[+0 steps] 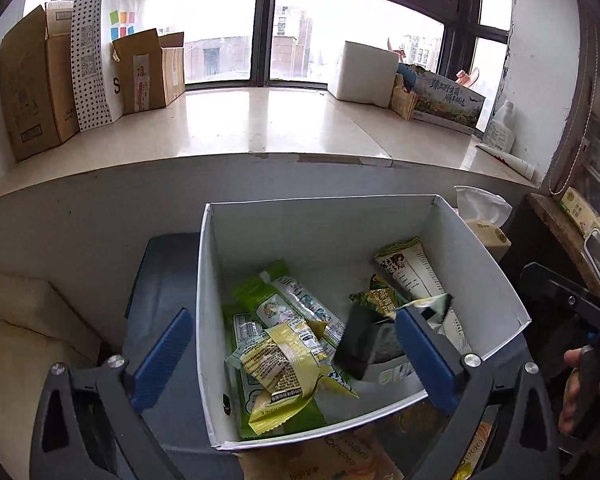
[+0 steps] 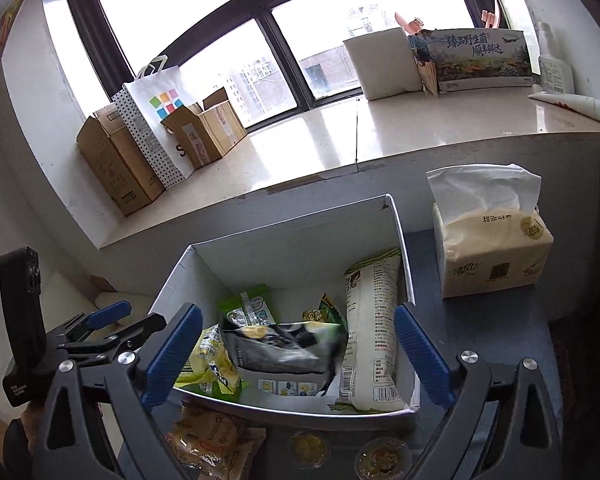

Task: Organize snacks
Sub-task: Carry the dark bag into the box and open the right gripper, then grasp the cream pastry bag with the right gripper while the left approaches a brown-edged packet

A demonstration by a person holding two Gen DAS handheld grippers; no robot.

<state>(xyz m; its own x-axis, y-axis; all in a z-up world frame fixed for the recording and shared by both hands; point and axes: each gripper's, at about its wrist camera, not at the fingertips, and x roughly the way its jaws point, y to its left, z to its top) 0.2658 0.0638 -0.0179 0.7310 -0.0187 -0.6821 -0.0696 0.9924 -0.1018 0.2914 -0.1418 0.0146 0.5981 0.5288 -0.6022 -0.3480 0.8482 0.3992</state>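
A white open box [image 1: 216, 280] [image 2: 406, 248] stands on a blue-grey table and holds several snack packets. Among them are green packets [image 1: 256, 296], a yellow packet [image 1: 284, 360], a tall white bag [image 2: 374, 328] leaning on the right wall, and a dark silver bag [image 2: 280, 346] [image 1: 360, 344] that looks blurred. My left gripper [image 1: 296, 360] is open above the box's near left part, its left finger outside the wall. Over the box's near edge my right gripper [image 2: 296, 354] is open, with nothing pressed between its pads.
Orange-yellow packets [image 2: 212, 440] [image 1: 332, 456] and two round gold snacks [image 2: 310, 446] lie on the table before the box. A tissue pack [image 2: 492, 248] stands to its right. Behind, a wide window sill [image 1: 260, 120] carries cardboard boxes and bags.
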